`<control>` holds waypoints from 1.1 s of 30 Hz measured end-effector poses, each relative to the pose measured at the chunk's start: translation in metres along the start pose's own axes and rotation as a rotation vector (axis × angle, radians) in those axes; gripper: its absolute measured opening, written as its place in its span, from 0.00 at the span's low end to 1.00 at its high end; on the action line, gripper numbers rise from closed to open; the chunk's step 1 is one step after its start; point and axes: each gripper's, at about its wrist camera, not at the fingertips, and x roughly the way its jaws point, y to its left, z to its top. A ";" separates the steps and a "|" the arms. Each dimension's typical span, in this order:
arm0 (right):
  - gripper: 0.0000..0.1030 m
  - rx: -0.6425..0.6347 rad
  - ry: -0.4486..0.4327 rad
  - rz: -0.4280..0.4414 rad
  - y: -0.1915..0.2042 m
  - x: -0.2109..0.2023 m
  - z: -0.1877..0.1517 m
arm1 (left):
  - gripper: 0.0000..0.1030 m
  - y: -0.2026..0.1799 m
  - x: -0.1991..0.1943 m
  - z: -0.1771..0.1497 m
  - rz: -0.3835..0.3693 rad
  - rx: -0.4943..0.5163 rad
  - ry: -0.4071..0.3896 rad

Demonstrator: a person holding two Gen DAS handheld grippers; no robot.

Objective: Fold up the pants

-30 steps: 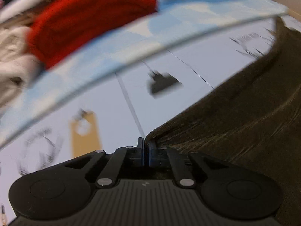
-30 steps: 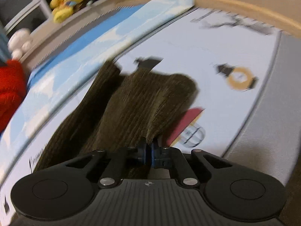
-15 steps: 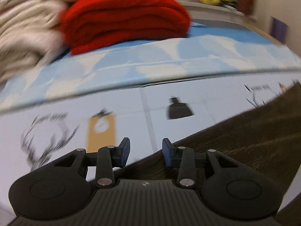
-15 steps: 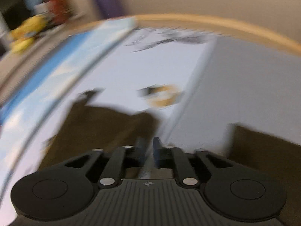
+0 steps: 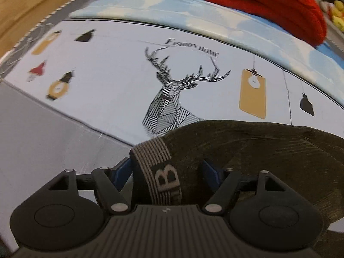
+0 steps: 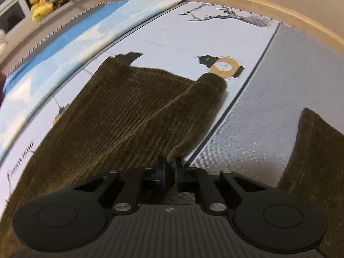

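Since 1 second ago the left gripper (image 5: 166, 169) has let go of the dark cloth edge it was pinching and now looks at another part of the bed, where the striped waistband (image 5: 155, 162) of the pants (image 5: 258, 150) stands between its 2 fingers. Its jaws are opening: the blue pads (image 5: 122, 169) are spread wide, 1 on each side of the waistband. The left pad is just beside the band's edge, but I cannot tell if it touches. The right pad lies against the olive cloth further right, and nothing is squeezed. A white letter B is on the band, near the gripper body.

The right gripper (image 6: 169, 168) pinches again after a short release half a second ago. Its 2 fingers are pressed together on a thin fold of the olive corduroy, at the near right edge of the pant leg (image 6: 133, 111). From there the cloth spreads forward and to the left over the bed sheet (image 6: 172, 38) with its lamp and deer prints. The far end of the leg is rolled up beside an orange lamp print. Another piece of the same olive cloth (image 6: 316, 154) lies on the grey part of the sheet, well apart on the right.

Behind the pants, in the left view, a red folded blanket (image 5: 268, 2) rests on a light blue cover (image 5: 193, 15).
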 end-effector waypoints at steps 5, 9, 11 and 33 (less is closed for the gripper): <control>0.05 0.021 -0.123 -0.036 -0.016 -0.037 0.014 | 0.65 -0.001 0.036 -0.005 -0.083 0.062 0.026; 0.09 0.029 0.075 -0.117 -0.043 -0.002 0.012 | 0.41 -0.009 0.042 -0.003 -0.099 0.093 -0.024; 0.33 0.053 0.050 -0.164 -0.052 -0.004 0.011 | 0.41 -0.007 0.030 0.003 -0.106 0.028 -0.103; 0.67 -0.039 -0.008 0.107 0.128 0.069 0.014 | 0.73 -0.031 0.042 0.008 -0.062 0.097 -0.042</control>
